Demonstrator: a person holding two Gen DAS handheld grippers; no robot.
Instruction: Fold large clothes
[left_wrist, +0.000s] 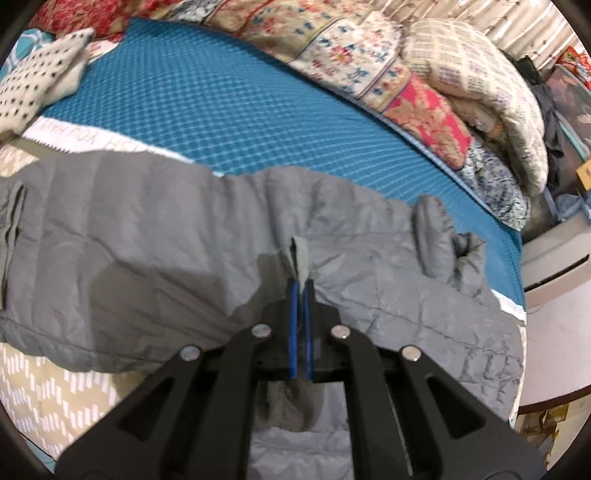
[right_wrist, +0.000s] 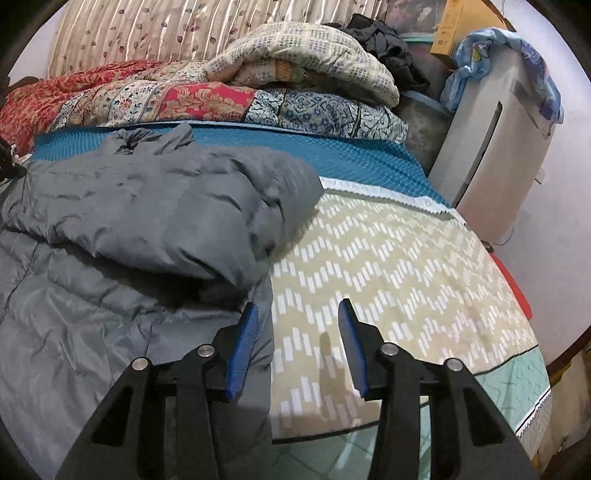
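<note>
Blue-padded fingers (left_wrist: 292, 317) of my left gripper (left_wrist: 301, 286) are pressed almost together, pinching a thin pale-grey fold of the grey quilted puffer jacket (left_wrist: 155, 236), whose crinkled, matte nylon shell spreads across the bed under both cameras. My right gripper (right_wrist: 295, 310) hangs with its ribbed blue pads (right_wrist: 242, 354) spread wide and holding nothing; its left pad sits over the jacket's straight edge, the right over the beige bedsheet with white chevron dashes (right_wrist: 388, 266). From the right wrist view, I see one puffy part of the jacket folded over its flatter body, collar bunched at the far side. Beyond it lies a teal diamond-textured mat (left_wrist: 221, 110), then a soft heap of floral patchwork quilts (right_wrist: 229, 99) topped by a cream checked blanket (right_wrist: 306, 55).
</note>
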